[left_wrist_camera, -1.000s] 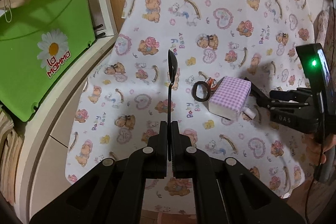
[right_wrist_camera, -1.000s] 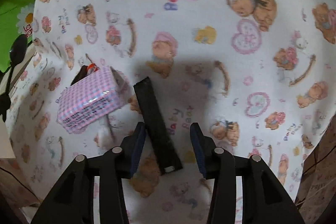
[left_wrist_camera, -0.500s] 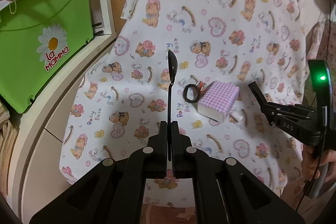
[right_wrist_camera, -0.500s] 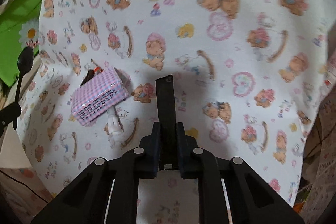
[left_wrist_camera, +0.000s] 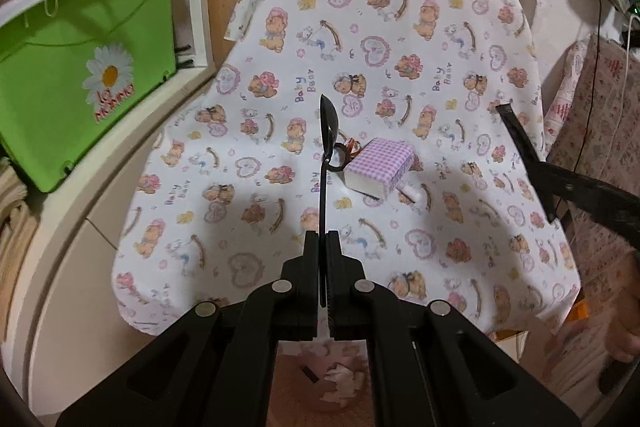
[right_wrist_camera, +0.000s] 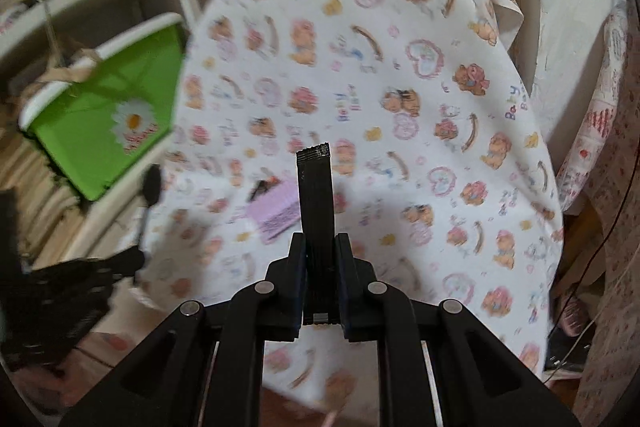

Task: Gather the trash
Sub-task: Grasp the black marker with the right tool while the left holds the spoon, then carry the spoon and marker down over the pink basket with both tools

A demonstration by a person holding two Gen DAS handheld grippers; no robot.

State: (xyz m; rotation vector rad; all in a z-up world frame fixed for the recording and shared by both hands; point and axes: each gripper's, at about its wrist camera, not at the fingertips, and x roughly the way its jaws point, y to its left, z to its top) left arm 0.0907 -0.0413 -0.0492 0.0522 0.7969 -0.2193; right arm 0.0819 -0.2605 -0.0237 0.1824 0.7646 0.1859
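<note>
Left gripper (left_wrist_camera: 323, 247) clamped on a black spoon (left_wrist_camera: 326, 147), handle pinched, bowl sticking up. Right gripper (right_wrist_camera: 318, 255) pinched on a black strip (right_wrist_camera: 315, 195), lifted off the cloth (left_wrist_camera: 400, 39). Still on the cloth: purple box (left_wrist_camera: 380, 165), a black ring (left_wrist_camera: 338, 163) touching its left side, small white bit (left_wrist_camera: 412, 193) at its right. Green bin (left_wrist_camera: 80, 99) off to the left.

Teddy-bear tablecloth (left_wrist_camera: 400, 27) — green daisy-printed bin (left_wrist_camera: 80, 87) beside it
</note>
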